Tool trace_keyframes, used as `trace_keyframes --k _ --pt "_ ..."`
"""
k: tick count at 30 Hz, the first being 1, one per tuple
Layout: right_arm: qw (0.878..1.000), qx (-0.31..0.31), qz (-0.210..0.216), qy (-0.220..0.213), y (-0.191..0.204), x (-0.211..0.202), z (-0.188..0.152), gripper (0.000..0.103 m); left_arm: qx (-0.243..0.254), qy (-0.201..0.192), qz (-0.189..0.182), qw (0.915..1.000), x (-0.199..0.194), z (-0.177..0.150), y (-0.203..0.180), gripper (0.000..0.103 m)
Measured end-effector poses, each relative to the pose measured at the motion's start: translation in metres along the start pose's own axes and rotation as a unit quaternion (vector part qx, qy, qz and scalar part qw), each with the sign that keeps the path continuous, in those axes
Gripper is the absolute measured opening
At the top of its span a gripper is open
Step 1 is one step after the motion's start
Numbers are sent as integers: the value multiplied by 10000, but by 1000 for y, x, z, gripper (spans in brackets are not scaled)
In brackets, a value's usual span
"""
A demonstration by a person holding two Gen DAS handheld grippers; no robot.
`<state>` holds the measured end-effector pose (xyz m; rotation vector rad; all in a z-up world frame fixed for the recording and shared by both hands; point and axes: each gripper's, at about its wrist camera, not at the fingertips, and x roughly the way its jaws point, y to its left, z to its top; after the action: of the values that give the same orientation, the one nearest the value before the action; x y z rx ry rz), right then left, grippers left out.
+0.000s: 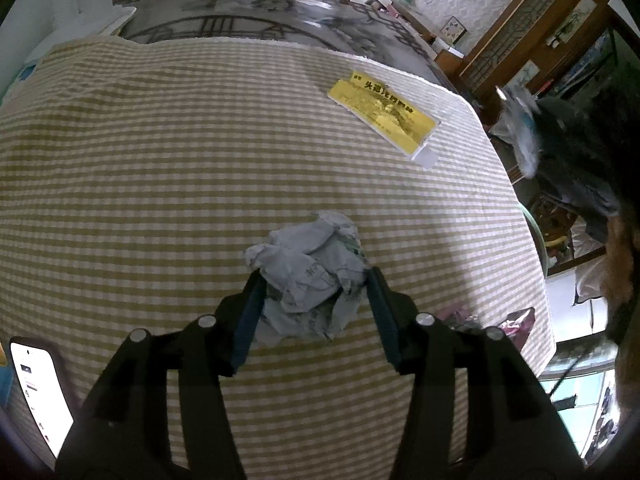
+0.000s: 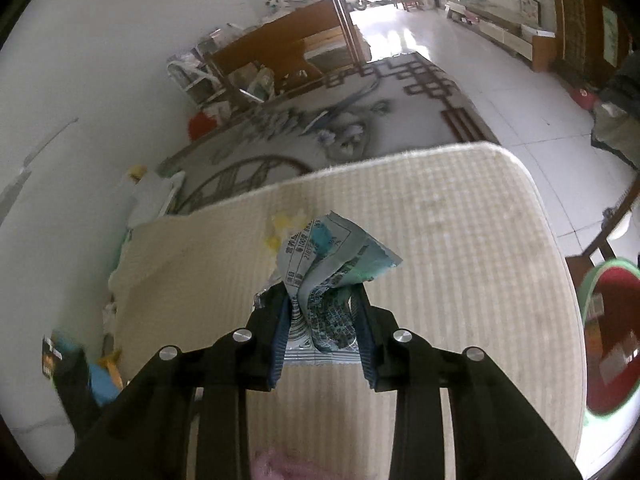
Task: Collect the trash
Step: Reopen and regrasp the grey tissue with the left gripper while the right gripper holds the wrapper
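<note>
A crumpled ball of grey-white printed paper [image 1: 310, 276] lies on the yellow-and-white checked cloth [image 1: 160, 168]. My left gripper [image 1: 315, 272] is closed around it, with both blue pads against its sides. My right gripper [image 2: 320, 289] is shut on a crinkled blue-green printed wrapper [image 2: 332, 268], which sticks up from the jaws above the cloth [image 2: 460, 248]. A flat yellow box [image 1: 382, 118] with dark lettering rests on the cloth's far right part. Pink wrapper scraps [image 1: 518, 322] lie near the cloth's right edge.
A green bin with a red liner [image 2: 612, 340] stands on the floor off the table's right edge. A lit phone [image 1: 38, 392] sits at the near left. A yellow scrap [image 2: 280, 228] lies on the cloth beyond the wrapper. Furniture and a patterned rug [image 2: 320, 128] lie beyond.
</note>
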<state>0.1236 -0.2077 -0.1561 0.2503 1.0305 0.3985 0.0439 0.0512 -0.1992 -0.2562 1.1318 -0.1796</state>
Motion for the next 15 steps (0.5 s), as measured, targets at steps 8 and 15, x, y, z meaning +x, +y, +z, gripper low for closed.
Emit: trace_keyframes --k 8,15 --pt "9982 552 -176 -142 -12 -25 -57 30 8 23 65 10000 6 -1 -4 70" --pt "9970 652 -257 -337 -12 -42 -74 30 155 123 67 9998 13 -5 -14 70"
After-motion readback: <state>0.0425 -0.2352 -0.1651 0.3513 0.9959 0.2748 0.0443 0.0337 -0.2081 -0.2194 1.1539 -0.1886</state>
